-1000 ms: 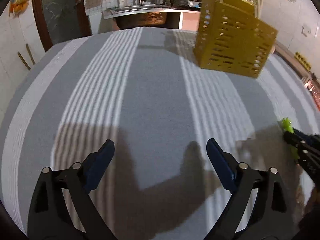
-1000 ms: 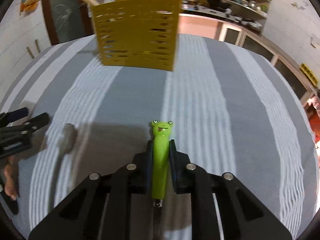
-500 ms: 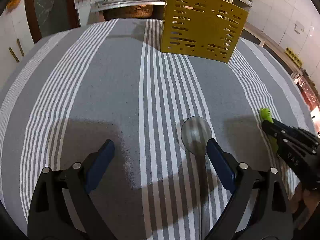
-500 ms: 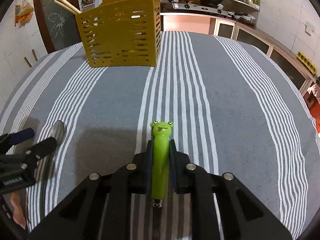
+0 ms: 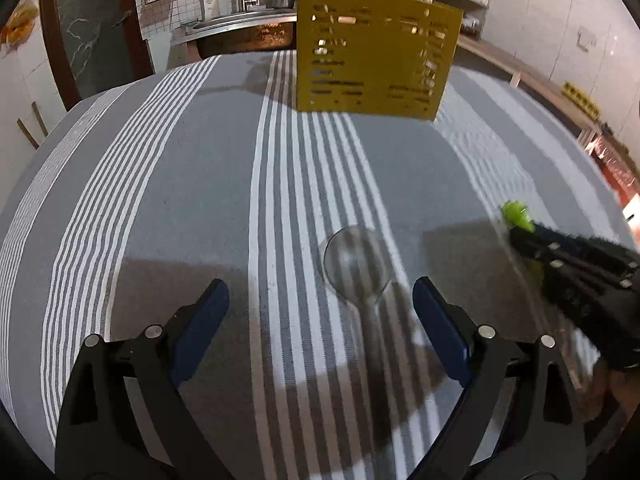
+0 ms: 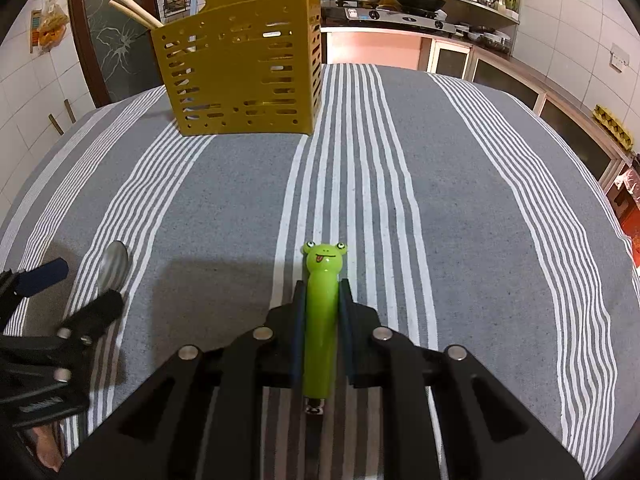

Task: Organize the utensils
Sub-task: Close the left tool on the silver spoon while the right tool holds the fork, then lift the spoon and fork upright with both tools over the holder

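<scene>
Right gripper: jaws nearly closed, pads pressed on both sides of a glossy green handle that ends in a frog head with two eyes and a red tongue. A metal stub shows at the handle's near end; what it leads to is hidden. The handle points away from the camera, above the striped cloth.

Left gripper: jaws wide apart, holding nothing. A metal spoon lies flat on the cloth, its bowl just ahead of the blue pads, nearer the right-hand one, handle running back between them.

A yellow slotted caddy stands upright at the cloth's far side, well apart from both grippers, with pale chopsticks sticking out of it.
</scene>
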A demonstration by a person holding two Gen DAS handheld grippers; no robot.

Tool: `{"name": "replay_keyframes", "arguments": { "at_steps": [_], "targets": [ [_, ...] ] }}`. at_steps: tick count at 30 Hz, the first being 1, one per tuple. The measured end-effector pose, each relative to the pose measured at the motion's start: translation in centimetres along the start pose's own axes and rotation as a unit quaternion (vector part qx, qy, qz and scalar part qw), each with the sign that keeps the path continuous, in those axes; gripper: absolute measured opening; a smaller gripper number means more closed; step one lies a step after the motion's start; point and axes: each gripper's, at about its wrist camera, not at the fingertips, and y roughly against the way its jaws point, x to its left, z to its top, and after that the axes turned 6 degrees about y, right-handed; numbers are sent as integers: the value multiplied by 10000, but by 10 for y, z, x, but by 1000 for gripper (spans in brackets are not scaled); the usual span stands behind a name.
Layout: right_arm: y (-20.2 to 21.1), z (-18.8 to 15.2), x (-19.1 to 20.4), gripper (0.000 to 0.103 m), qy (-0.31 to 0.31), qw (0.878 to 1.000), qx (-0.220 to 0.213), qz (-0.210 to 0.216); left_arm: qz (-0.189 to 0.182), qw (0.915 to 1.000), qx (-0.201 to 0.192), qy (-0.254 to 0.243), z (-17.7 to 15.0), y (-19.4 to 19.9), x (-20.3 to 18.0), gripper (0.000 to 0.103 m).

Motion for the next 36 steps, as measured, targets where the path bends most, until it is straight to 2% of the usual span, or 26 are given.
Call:
{"name": "replay_keyframes", "arguments": {
  "at_steps": [4, 15, 16, 27, 32, 36],
  "targets": [
    [0, 1, 1, 16, -7, 10000, 15, -39, -15, 10000, 52, 78, 3, -5, 2, 87],
    [-4, 11, -1, 17, -10, 9994, 327, 63, -192, 9994, 295, 17, 30, -17, 2, 36],
    [-4, 13, -2, 17, -27, 9994, 348, 83, -203, 9993, 318, 23, 32, -18, 2, 35],
    [-15, 28, -10, 17, -242, 9982, 500, 216, -331, 9981, 493, -133, 55, -31, -1, 35],
    [-11, 29, -11, 16, -361, 9986, 327, 214, -361, 9984, 385, -225, 57, -27, -3, 35],
    [3, 31, -12, 16, -487, 9986, 22, 205, -350, 9989, 105, -305, 60, -13, -3, 35]
  ]
}}
